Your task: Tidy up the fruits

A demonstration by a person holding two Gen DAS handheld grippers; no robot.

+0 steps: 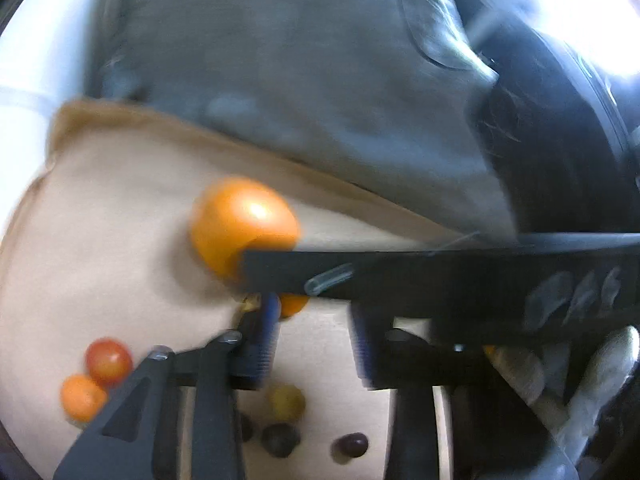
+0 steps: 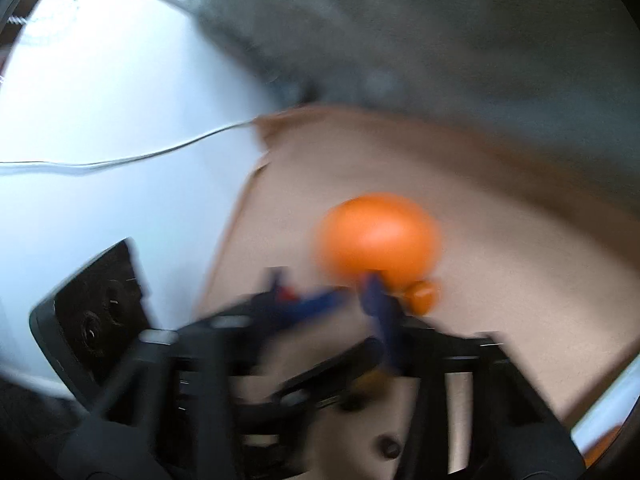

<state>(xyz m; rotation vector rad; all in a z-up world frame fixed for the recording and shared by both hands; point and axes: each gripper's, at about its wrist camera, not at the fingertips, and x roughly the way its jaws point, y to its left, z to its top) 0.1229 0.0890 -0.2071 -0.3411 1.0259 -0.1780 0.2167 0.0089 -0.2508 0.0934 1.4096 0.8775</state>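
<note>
A large orange (image 1: pixel 240 224) lies on a beige board (image 1: pixel 112 216), with a small orange fruit (image 1: pixel 294 305) just below it. My left gripper (image 1: pixel 314 340) is open and empty, its blue pads apart, just short of the orange. Small tomatoes (image 1: pixel 108 360) and dark grapes (image 1: pixel 352 444) lie near its base. In the right wrist view the same orange (image 2: pixel 376 236) and small orange fruit (image 2: pixel 420 296) sit ahead of my right gripper (image 2: pixel 328 296). That view is blurred; its blue pads stand apart with nothing between them.
A grey cushion (image 1: pixel 280 80) rises behind the board. A black flat part (image 1: pixel 440 276) of the other gripper and a gloved hand (image 1: pixel 592 372) cross the left view at right. A white surface with a thin cable (image 2: pixel 120 160) lies left of the board.
</note>
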